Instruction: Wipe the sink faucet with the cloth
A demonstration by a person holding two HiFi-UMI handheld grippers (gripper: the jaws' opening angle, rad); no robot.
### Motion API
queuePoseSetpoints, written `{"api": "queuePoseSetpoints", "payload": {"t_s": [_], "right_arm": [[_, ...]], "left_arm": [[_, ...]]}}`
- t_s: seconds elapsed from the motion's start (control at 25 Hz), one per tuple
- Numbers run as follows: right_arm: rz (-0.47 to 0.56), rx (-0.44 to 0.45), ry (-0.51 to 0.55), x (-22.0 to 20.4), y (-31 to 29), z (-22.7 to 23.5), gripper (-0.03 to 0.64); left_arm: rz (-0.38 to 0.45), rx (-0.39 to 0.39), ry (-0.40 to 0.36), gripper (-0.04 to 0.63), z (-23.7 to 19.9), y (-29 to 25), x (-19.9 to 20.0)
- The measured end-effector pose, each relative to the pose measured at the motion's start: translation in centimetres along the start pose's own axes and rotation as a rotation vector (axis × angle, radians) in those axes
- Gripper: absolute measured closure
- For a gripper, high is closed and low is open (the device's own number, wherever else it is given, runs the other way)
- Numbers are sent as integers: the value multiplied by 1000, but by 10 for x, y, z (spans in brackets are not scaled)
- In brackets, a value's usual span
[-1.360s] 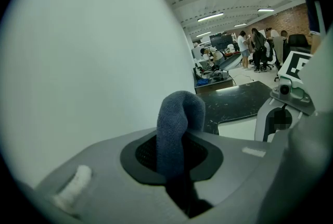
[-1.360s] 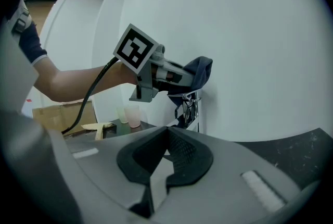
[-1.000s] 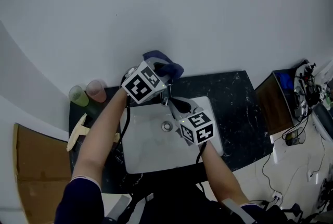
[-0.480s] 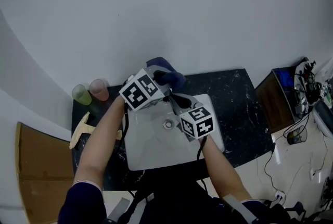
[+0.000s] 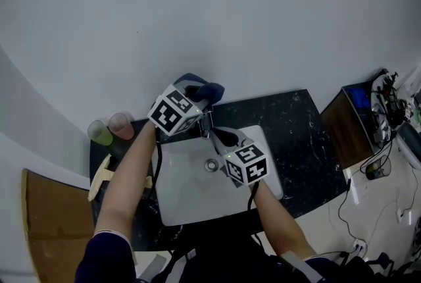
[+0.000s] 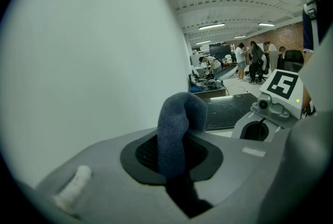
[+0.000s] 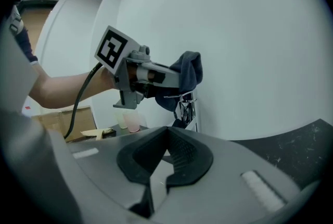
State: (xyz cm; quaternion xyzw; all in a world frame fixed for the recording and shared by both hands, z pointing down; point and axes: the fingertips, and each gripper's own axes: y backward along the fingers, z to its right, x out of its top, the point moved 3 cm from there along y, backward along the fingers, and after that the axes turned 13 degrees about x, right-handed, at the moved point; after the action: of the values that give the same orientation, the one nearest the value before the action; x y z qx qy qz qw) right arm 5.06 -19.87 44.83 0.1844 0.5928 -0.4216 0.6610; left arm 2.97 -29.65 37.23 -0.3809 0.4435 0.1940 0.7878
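Two grippers: my left gripper [image 6: 174,165] clamps the dark blue cloth [image 6: 179,111] atop the chrome sink faucet [image 7: 186,106], seemingly mid-wipe; my right gripper [image 7: 158,165] is closed, empty. Next, I'd rub downward.

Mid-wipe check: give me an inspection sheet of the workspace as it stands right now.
Surface: black speckled countertop with a white sink set in it.
Job's things: blue cloth bunched at the top of the chrome faucet, by the wall.
Clutter: green cup and pink cup side by side at the counter's left rear; pale flat item in front of them, kind unclear.
Grippers: left gripper jaws shut on the cloth; right gripper jaws shut, empty, pointing at the faucet.
Cables: black cable along the left forearm; loose floor cables at right.
Surroundings: white wall behind; cardboard at left; people far off.
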Motion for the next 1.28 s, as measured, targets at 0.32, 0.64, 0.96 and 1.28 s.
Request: {"api": "queuePoseSetpoints", "payload": {"t_s": [0.32, 0.64, 0.96, 1.28], "right_arm": [[22, -5, -6, -1, 0, 0, 611], [-4, -35, 20, -1, 6, 6, 611], [72, -2, 77, 27, 18, -20, 609], [116, 141, 119, 45, 5, -67, 266]], "left_arm": [[6, 118, 85, 546, -29, -17, -3], [-1, 149, 190, 546, -31, 17, -17], [22, 111, 208, 546, -15, 75, -27], [136, -91, 206, 545, 32, 123, -4]]}}
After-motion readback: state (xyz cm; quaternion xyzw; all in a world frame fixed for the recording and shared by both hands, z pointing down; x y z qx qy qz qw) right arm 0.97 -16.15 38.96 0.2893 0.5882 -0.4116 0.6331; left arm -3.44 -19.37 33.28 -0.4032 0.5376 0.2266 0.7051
